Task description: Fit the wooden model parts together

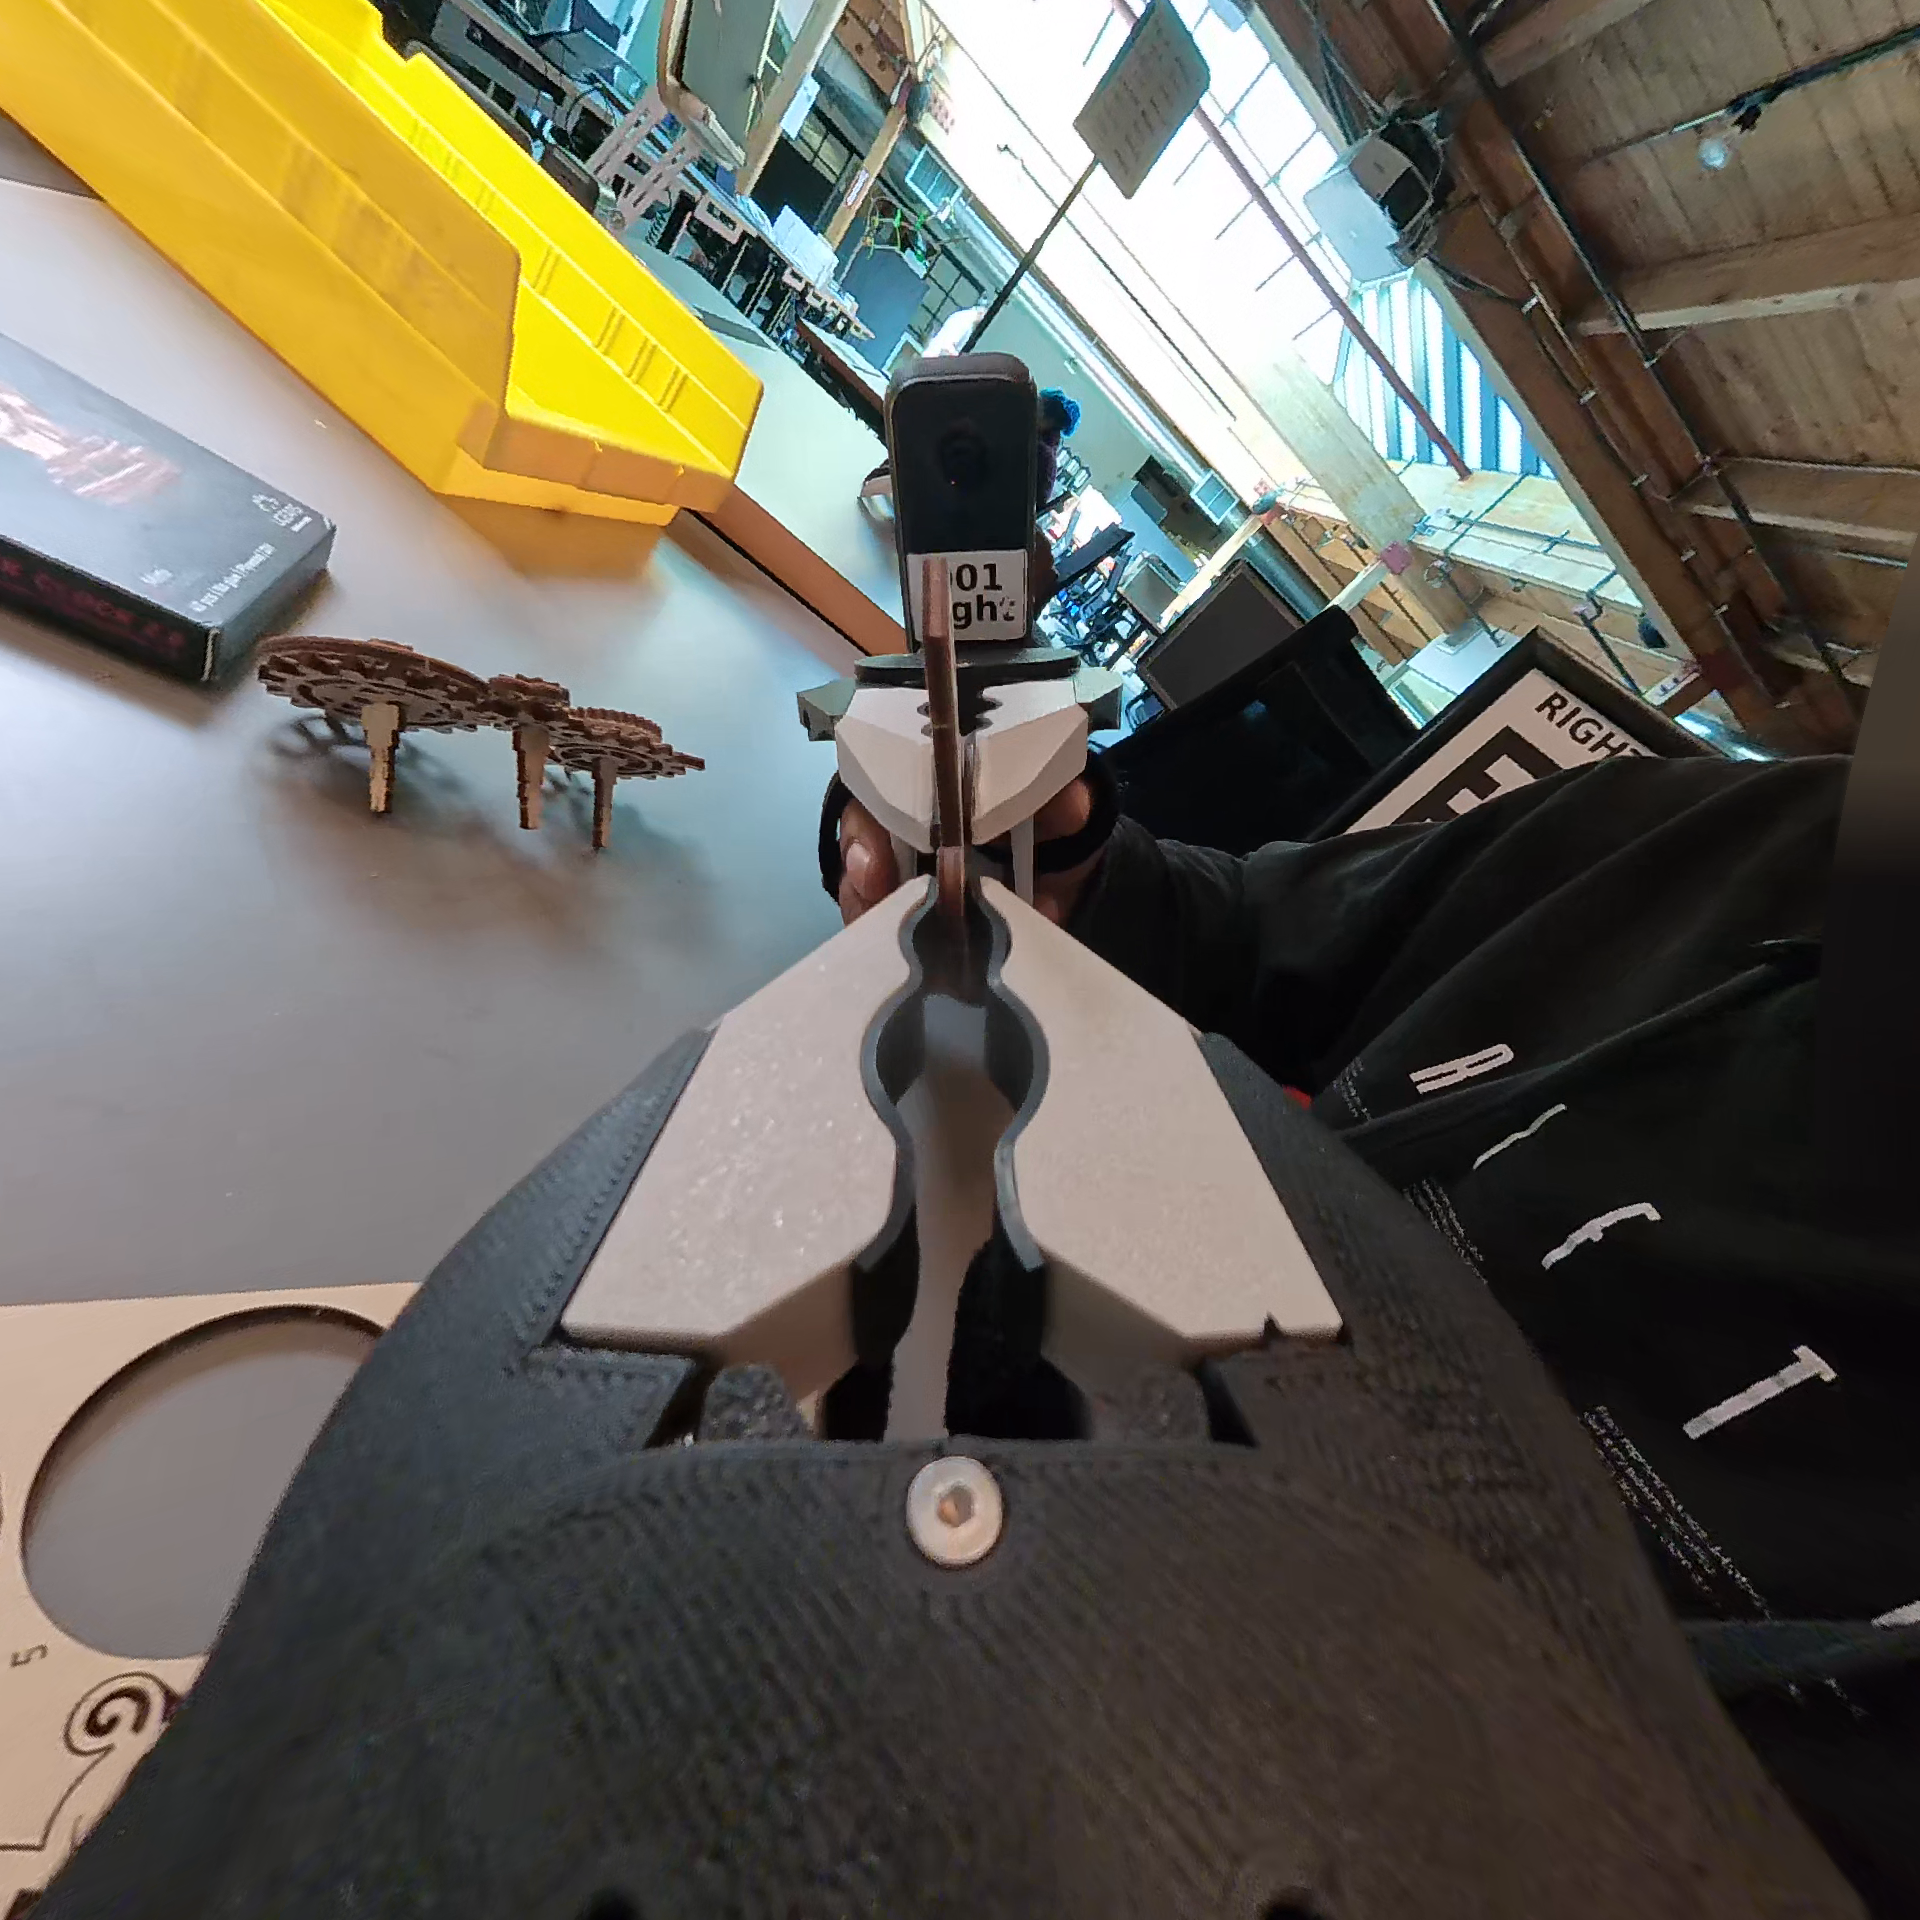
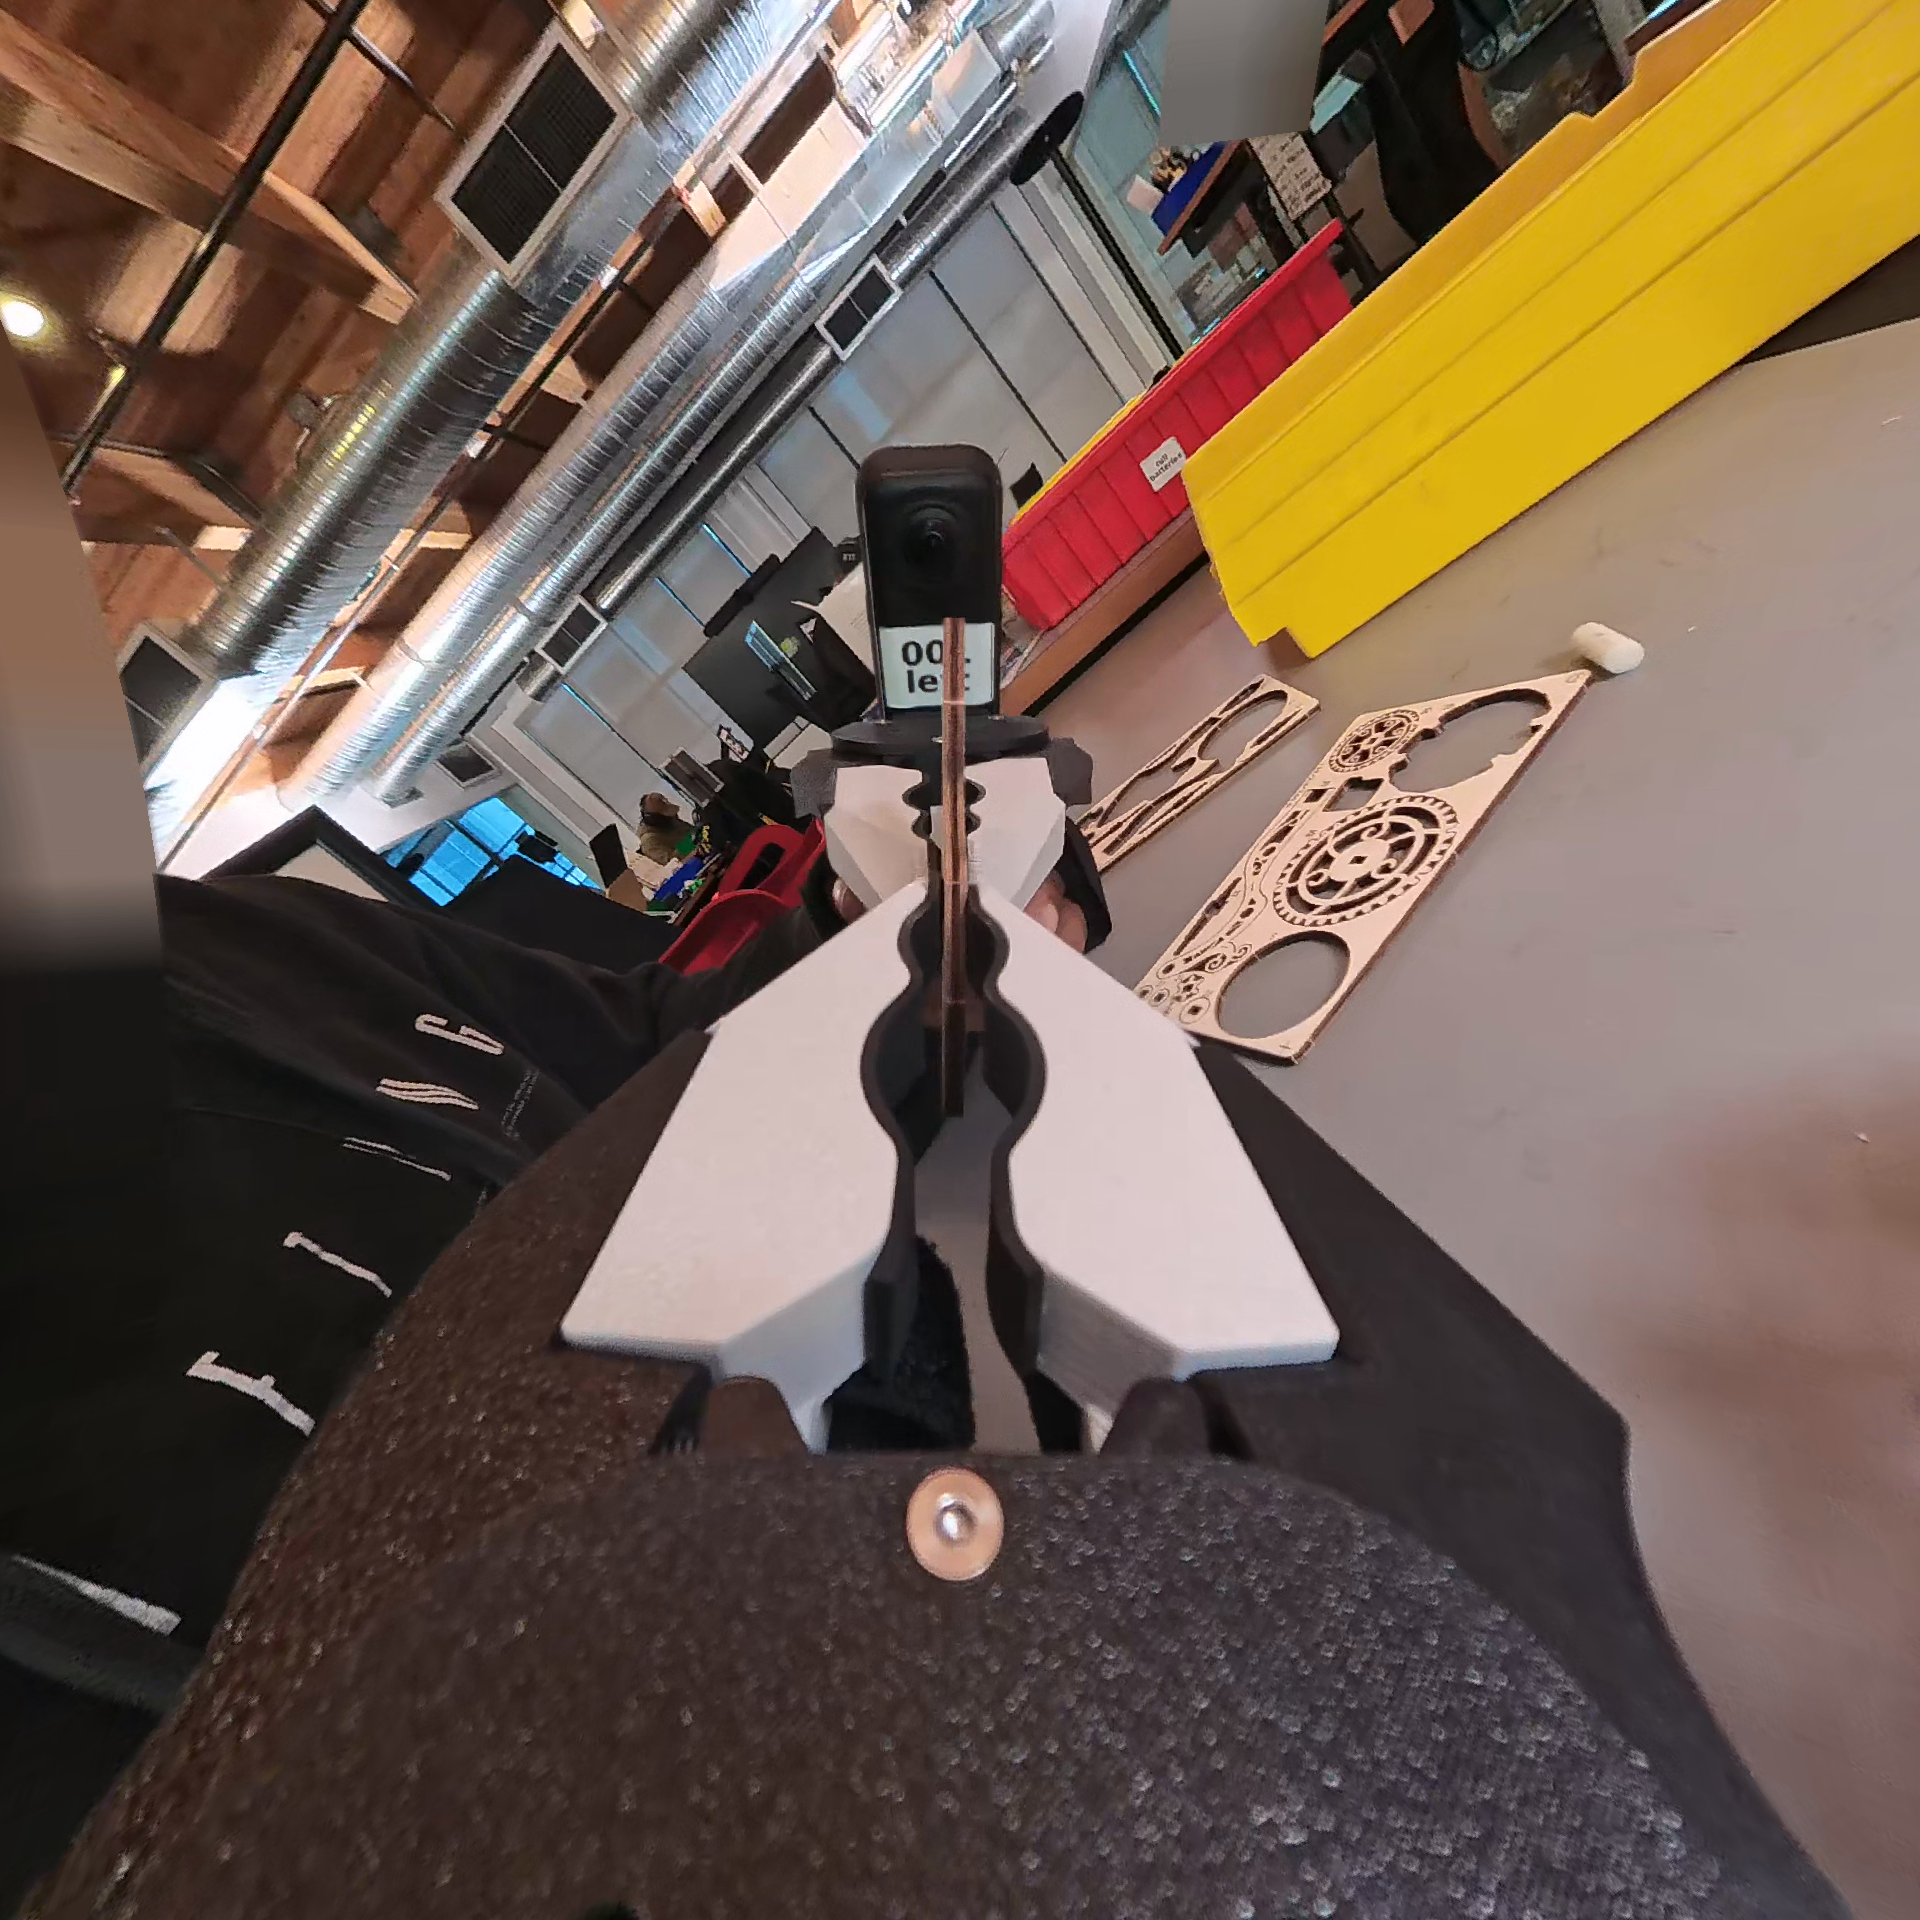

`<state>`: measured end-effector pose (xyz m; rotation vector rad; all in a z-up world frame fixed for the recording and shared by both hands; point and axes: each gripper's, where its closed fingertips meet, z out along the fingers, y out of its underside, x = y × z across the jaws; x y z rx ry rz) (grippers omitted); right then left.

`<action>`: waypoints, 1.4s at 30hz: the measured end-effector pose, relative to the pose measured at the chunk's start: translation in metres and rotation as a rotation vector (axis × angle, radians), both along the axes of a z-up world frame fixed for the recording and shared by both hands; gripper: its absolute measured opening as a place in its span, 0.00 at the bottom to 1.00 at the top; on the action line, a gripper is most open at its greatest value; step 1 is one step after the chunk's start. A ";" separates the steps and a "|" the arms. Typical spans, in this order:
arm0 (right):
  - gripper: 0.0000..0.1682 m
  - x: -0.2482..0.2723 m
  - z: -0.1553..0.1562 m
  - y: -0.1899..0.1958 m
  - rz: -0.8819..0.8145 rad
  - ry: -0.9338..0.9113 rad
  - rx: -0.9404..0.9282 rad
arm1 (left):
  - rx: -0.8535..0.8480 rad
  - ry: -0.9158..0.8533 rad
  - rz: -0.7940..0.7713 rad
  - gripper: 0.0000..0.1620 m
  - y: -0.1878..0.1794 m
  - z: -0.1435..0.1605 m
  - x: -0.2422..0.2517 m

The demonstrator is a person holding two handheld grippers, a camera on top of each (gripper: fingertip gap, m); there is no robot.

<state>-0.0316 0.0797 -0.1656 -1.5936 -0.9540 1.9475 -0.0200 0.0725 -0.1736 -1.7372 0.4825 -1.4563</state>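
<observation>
The left tool (image 1: 954, 914) is closed on a thin flat wooden part (image 1: 945, 727) held edge-on, which rises toward 12 o'clock from its tips; the right tool (image 1: 940, 821) faces it tip to tip and pinches the same area. From the right wrist view, the right tool (image 2: 951, 914) is likewise clamped on a thin wooden strip (image 2: 952, 831) seen edge-on, its lower end sitting between the fingers (image 2: 1101, 1039), with the left tool (image 2: 940, 852) directly opposite at 12 o'clock. Whether the two tools hold one piece or two joined pieces cannot be told. A hand (image 1: 868, 862) grips the right tool's handle, and a black sleeve (image 1: 1455, 935) runs off toward 3 o'clock. On the grey worktop (image 1: 312, 1039), at 10 o'clock of the left tool, an assembled set of wooden gears (image 1: 468, 707) stands on pegs, near a black box (image 1: 125, 520) and a yellow bin (image 1: 416, 260). At 2 o'clock of the right tool lie two laser-cut plywood sheets (image 2: 1351, 862) with parts punched out, a small white object (image 2: 1607, 646) beyond them, and a red bin (image 2: 1174, 436)
</observation>
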 end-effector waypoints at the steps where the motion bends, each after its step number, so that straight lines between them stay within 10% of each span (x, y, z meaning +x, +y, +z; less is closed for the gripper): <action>1: 0.01 0.000 -0.001 -0.001 0.008 -0.004 0.008 | 0.001 0.011 -0.005 0.01 -0.001 0.000 0.000; 11: 0.04 0.003 -0.017 -0.006 0.044 -0.141 0.229 | 0.001 0.164 -0.050 0.01 -0.008 -0.017 0.003; 42: 0.04 0.005 -0.038 0.003 0.059 -0.260 0.144 | -0.143 0.099 -0.014 0.01 0.001 -0.032 0.004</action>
